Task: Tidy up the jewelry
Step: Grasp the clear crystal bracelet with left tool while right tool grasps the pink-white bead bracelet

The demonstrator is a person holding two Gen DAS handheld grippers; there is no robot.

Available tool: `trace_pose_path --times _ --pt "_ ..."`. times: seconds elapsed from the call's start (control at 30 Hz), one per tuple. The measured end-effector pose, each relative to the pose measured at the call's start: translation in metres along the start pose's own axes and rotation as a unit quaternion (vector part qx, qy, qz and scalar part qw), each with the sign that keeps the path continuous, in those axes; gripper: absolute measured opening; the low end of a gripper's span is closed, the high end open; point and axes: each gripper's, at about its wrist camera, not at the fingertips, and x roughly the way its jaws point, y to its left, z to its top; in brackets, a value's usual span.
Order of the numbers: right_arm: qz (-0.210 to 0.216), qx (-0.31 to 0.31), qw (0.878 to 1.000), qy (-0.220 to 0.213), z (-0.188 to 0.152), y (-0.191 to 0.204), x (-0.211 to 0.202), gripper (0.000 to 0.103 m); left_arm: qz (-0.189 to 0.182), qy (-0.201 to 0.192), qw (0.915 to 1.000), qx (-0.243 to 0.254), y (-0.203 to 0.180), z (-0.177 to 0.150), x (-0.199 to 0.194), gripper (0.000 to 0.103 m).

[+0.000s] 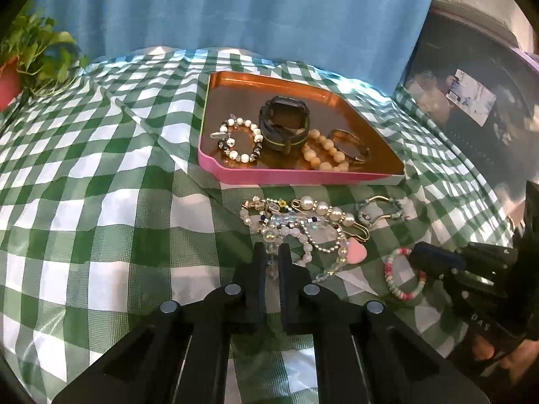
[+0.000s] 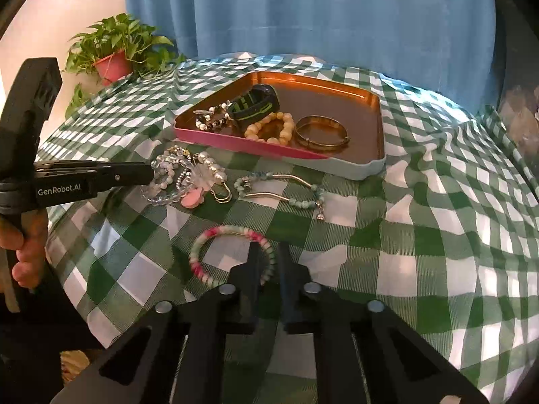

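Observation:
A pink-sided tray (image 1: pixel 296 175) (image 2: pixel 363 168) on the checked cloth holds a black watch (image 1: pixel 284 123) (image 2: pixel 256 104), a white bead bracelet (image 1: pixel 241 139), a cream bead bracelet (image 1: pixel 323 153) (image 2: pixel 273 128) and a gold bangle (image 1: pixel 350 143) (image 2: pixel 321 133). A tangled pile of bead jewelry (image 1: pixel 296 225) (image 2: pixel 188 175) lies in front of the tray. My left gripper (image 1: pixel 272 252) (image 2: pixel 151 173) is shut on a clear bead strand of the pile. My right gripper (image 2: pixel 267 252) (image 1: pixel 417 259) is shut on a pink-and-green bead bracelet (image 2: pixel 232 256) (image 1: pixel 402 274). A teal bead bracelet with metal bars (image 2: pixel 286 192) (image 1: pixel 384 210) lies between them.
A potted plant (image 2: pixel 114 57) (image 1: pixel 30 64) stands at the cloth's far left corner. A blue curtain (image 1: pixel 235 10) hangs behind the table. A dark appliance (image 1: pixel 471 101) is at the right in the left wrist view.

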Motion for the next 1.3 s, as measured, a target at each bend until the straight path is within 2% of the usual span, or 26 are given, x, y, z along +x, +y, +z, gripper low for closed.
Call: trace_pose_path --times 0.23,0.43,0.63,0.77,0.9,1.0,1.07,1.17,1.23,1.3 --pt "0.010 0.021 0.999 -0.025 0.003 -0.004 -0.013 0.005 -0.050 -0.029 0.9977 -0.035 0.005 -0.005 -0.041 0.007" --pt "0.019 0.043 0.998 -0.039 -0.007 -0.001 -0.033 0.005 -0.085 -0.011 0.9936 -0.074 0.009 -0.026 -0.058 0.007" --pt "0.022 0.021 0.999 -0.029 -0.010 0.009 -0.030 0.005 -0.046 0.032 0.9969 -0.055 0.006 -0.037 -0.039 0.008" --pt "0.029 0.026 0.999 -0.017 -0.007 0.006 -0.021 0.006 -0.047 0.038 0.9950 -0.079 0.013 -0.036 -0.030 0.013" --pt "0.030 0.023 0.999 0.003 -0.006 0.004 -0.010 0.006 -0.042 0.035 0.9964 -0.065 0.012 -0.030 -0.025 0.013" --pt "-0.002 -0.020 1.000 0.007 -0.009 0.016 -0.008 0.017 -0.026 0.034 0.9984 -0.037 0.006 -0.026 -0.021 0.013" --pt "-0.015 -0.041 0.999 0.006 -0.011 0.023 -0.009 0.016 -0.008 0.035 0.9993 -0.012 0.000 -0.025 -0.019 0.008" --pt "-0.004 -0.031 0.999 0.009 -0.011 0.018 -0.010 0.005 0.020 0.037 0.9985 0.035 -0.013 -0.025 -0.019 0.007" --pt "-0.007 -0.028 1.000 0.008 -0.010 0.016 -0.011 0.004 0.010 0.033 0.9989 0.031 -0.015 -0.026 -0.021 0.007" --pt "-0.018 -0.029 0.999 -0.003 -0.009 0.016 -0.016 0.004 0.017 0.020 0.9990 0.036 -0.019 -0.024 -0.028 0.007"
